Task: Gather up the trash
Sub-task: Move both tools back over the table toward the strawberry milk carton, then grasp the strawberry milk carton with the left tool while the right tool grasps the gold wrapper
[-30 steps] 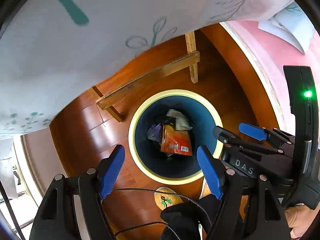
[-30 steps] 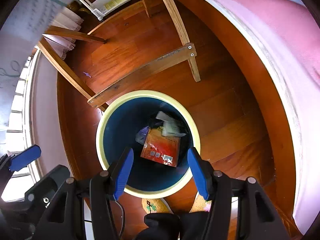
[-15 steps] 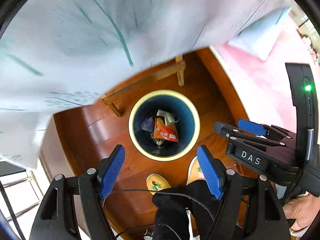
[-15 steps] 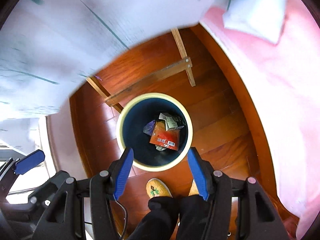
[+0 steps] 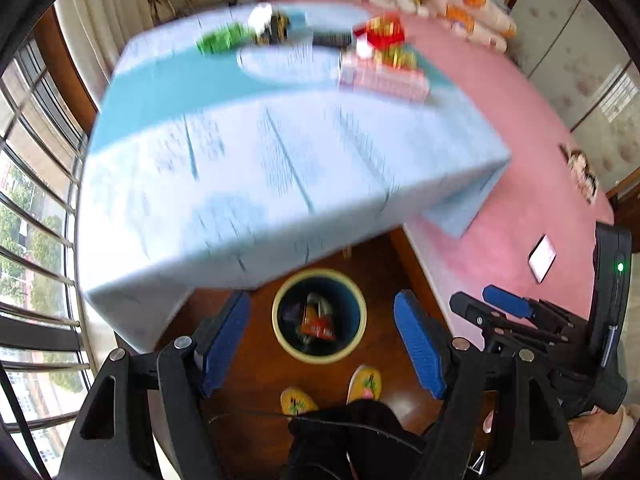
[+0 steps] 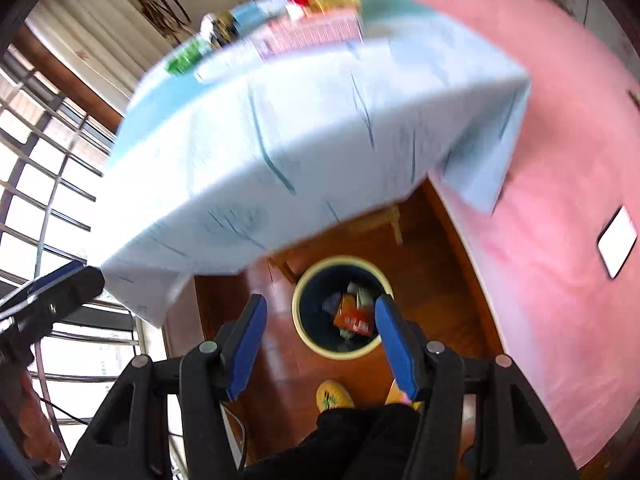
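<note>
Both my tools have come up well above where they were a second ago: the trash bin (image 5: 319,316) that filled the middle of each view then now looks small, far below on the wooden floor (image 5: 264,360), just near of the desk's hanging cloth. My left tool (image 5: 320,344) has its blue pads apart with nothing between them, and my right tool (image 6: 318,346) likewise stands apart and empty. The red wrapper (image 6: 352,317) and other scraps lie inside the bin as before. The top of the desk (image 5: 280,128), hidden earlier, now shows, blurred, with colourful packets (image 5: 380,46) at its far side. The pink bed (image 5: 520,152) lies to the right, my slippers (image 5: 298,400) near the bin.
</note>
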Demonstrator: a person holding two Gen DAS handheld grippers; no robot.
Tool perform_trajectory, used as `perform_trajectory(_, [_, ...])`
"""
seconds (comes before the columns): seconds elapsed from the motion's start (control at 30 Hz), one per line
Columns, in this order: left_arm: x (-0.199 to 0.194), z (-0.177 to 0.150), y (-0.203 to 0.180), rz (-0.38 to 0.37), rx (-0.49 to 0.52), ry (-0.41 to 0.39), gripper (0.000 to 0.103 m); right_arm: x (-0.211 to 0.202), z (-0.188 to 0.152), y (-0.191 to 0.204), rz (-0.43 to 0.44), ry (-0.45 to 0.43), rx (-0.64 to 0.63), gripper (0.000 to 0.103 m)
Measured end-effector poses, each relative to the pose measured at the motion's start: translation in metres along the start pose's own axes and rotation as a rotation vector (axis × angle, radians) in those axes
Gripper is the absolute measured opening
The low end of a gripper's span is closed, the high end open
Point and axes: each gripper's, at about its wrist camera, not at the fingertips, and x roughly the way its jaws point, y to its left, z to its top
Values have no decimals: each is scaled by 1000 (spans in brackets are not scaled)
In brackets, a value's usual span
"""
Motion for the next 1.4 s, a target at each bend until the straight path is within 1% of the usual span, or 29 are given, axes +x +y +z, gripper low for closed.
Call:
perform_trajectory(0.07, [-19, 12, 1, -1, 3, -45, 73, -18, 11, 4, -3, -55, -19, 57])
perform_trajectory(0.2, [-49, 34, -3, -17, -6, -97, 73, -43, 34, 15, -21, -155, -51, 57])
perform_trajectory(0.3, [-65, 50, -3, -19, 0, -131, 73, -59, 50, 15, -21, -208, -58, 57])
perform_trajectory(0.47, [-73, 73, -12, -13, 5, -169, 73, -72, 82, 12, -18, -260, -80, 57])
perform_trajectory(0.6, [-64, 93, -21, -1, -3, -178, 73, -70, 116, 3, 0, -278, -112, 57])
perform_trajectory(0.77, [-34, 129, -34, 35, -47, -169, 73, -46, 168, -18, 28, -262, -191, 57])
perform_trajectory(0.83, [-17, 148, -40, 63, -77, -165, 73, -33, 192, -29, 45, -250, -248, 57])
perform_trajectory(0.9, [3, 169, -46, 92, -128, -152, 73, -16, 217, -41, 47, -229, -307, 57])
perform_trajectory(0.97, [22, 185, -52, 106, -182, -124, 73, 0, 240, -54, 35, -187, -339, 57])
perform_trajectory(1.07, [55, 209, -67, 99, -252, -67, 73, 16, 270, -73, 75, -152, -367, 57])
perform_trajectory(1.13, [77, 223, -78, 105, -284, -44, 73, 30, 290, -83, 81, -130, -406, 57])
perform_trajectory(1.2, [99, 236, -84, 117, -327, -11, 73, 43, 305, -89, 101, -103, -423, 57])
perform_trajectory(1.33, [144, 255, -86, 110, -452, 76, 73, 67, 326, -94, 144, -60, -458, 57])
perform_trajectory(1.4, [162, 262, -87, 108, -493, 114, 73, 79, 334, -96, 161, -41, -467, 57])
